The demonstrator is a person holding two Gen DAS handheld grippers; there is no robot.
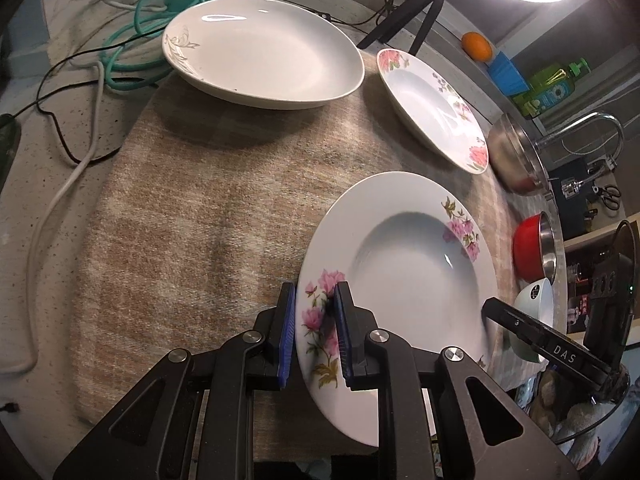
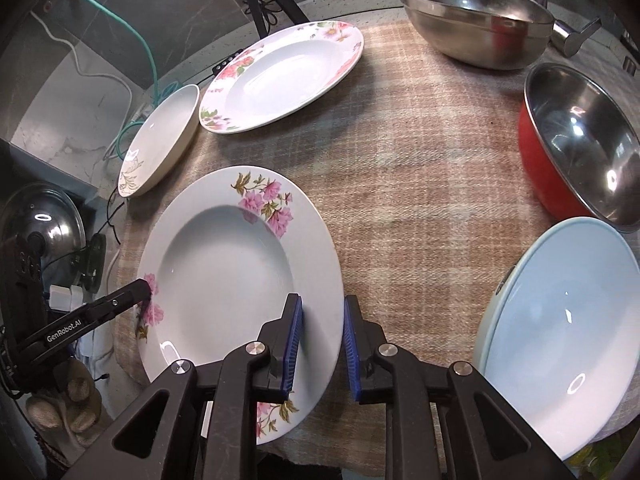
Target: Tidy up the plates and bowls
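While both hand-held grippers, left (image 1: 316, 332) and right (image 2: 322, 344), clamp the floral plate (image 2: 240, 272) rim, nothing looks stacked yet.

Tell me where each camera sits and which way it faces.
Left wrist: on the left gripper, looking down across the beige cloth; its pads clamp the near pink-flowered plate.
Right wrist: on the right gripper, facing the steel bowls; a gloved hand shows.
Shared: that plate, each other's gripper.

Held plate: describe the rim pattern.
White plate with pink flower sprays and olive-green leaves on the rim; clearest in the right wrist view.
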